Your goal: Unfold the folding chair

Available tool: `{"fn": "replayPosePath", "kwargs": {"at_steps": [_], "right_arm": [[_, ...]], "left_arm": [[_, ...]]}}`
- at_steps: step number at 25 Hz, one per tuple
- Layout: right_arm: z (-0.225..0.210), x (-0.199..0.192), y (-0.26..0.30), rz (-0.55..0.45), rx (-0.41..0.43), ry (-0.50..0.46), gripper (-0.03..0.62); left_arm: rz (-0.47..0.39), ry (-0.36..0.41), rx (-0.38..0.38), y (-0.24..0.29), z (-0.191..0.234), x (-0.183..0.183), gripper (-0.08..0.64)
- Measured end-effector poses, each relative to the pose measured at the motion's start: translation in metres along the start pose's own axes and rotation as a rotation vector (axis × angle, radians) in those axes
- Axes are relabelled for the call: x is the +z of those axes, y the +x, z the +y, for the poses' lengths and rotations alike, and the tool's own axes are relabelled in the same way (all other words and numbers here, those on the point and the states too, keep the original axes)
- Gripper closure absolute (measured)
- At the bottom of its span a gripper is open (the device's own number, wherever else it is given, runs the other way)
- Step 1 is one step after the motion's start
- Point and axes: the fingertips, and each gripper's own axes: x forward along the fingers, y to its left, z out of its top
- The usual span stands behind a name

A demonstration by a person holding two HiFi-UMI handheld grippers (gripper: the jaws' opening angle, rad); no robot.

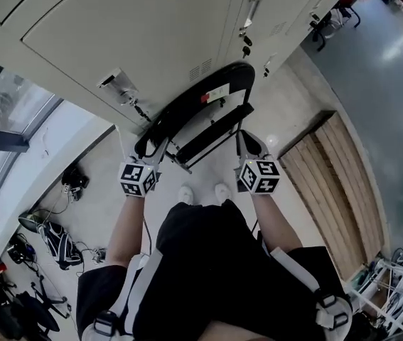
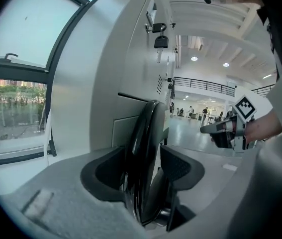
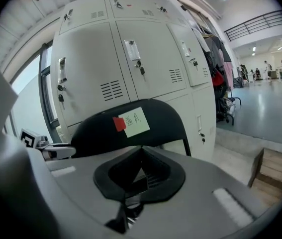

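The black folding chair (image 1: 202, 104) stands folded against the grey lockers (image 1: 137, 27). A yellow note with a red tab (image 3: 133, 122) is stuck on its backrest (image 3: 168, 123). My left gripper (image 1: 156, 148) is at the backrest's left edge. In the left gripper view the black rim (image 2: 143, 133) stands upright between the wide jaws, and both pads (image 2: 106, 173) lie against it. My right gripper (image 1: 248, 146) is by the chair's right side, shut with nothing between its pads (image 3: 140, 176), and the backrest is a little beyond them. Each gripper view shows the other gripper: the right gripper (image 2: 225, 131) and the left gripper (image 3: 56, 151).
White shoes (image 1: 201, 192) stand just before the chair. A wooden platform (image 1: 332, 183) lies on the floor to the right. A window (image 1: 9, 112) is at the left, with bags and cables (image 1: 52, 241) on the floor below it. Keys hang in the locker doors (image 3: 141, 68).
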Motion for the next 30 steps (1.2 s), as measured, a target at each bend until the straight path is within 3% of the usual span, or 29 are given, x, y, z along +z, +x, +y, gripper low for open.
{"fn": "replayPosePath", "kwargs": {"at_steps": [5, 8, 12, 18, 22, 25, 30], "right_arm": [[-0.004, -0.03, 0.016, 0.021, -0.111, 0.109, 0.586], [-0.004, -0.054, 0.022, 0.054, -0.163, 0.17, 0.496], [-0.003, -0.085, 0.022, 0.084, -0.23, 0.249, 0.457], [-0.001, -0.127, 0.035, 0.149, -0.261, 0.536, 0.353], [-0.004, -0.151, 0.051, 0.195, -0.328, 0.611, 0.285], [-0.004, -0.171, 0.056, 0.221, -0.377, 0.646, 0.281], [-0.004, -0.184, 0.066, 0.224, -0.401, 0.674, 0.335]], "left_arm": [[0.004, -0.032, -0.068, -0.002, -0.001, 0.008, 0.341], [0.002, -0.043, -0.094, -0.003, -0.006, 0.008, 0.341], [0.012, -0.06, -0.143, -0.01, -0.014, 0.005, 0.341], [0.044, -0.048, -0.197, -0.021, -0.041, 0.001, 0.341], [0.055, -0.047, -0.235, -0.023, -0.059, -0.004, 0.369], [0.07, -0.024, -0.274, -0.027, -0.069, -0.008, 0.388], [0.09, 0.061, -0.329, -0.024, -0.086, -0.015, 0.39]]}}
